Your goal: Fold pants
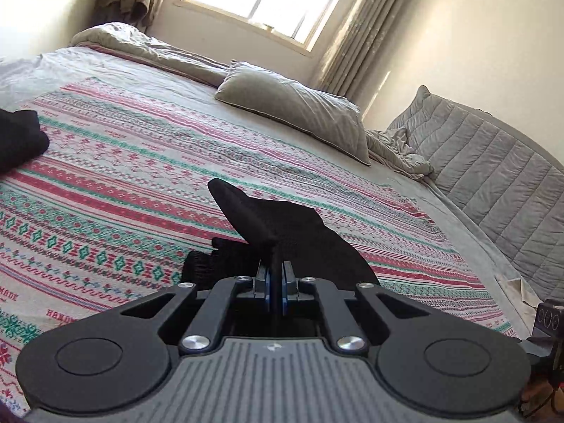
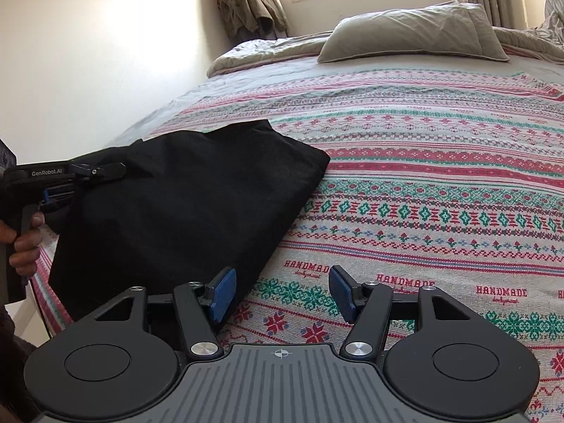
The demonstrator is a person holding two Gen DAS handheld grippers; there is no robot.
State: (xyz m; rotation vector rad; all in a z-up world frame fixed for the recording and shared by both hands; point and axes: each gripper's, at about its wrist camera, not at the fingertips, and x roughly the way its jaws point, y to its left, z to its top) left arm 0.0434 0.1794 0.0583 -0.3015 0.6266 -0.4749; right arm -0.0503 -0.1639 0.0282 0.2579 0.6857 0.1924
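my left tongs (image 1: pixel 276 275) pinch a fold of the black fabric pants (image 2: pixel 183 208); only the right view shows them spread on the patterned bed cover (image 2: pixel 440 190), left of my open right tongs (image 2: pixel 282 294).

Two low wrist views across bed (image 1: pixel 246 148)

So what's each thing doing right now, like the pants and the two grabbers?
Pants: partly folded, lying on the bed, one edge pinched.
Left gripper: shut on the pants.
Right gripper: open, empty, beside the pants.
Pillow: lying flat on the bed.
Blanket: spread flat under the pants.
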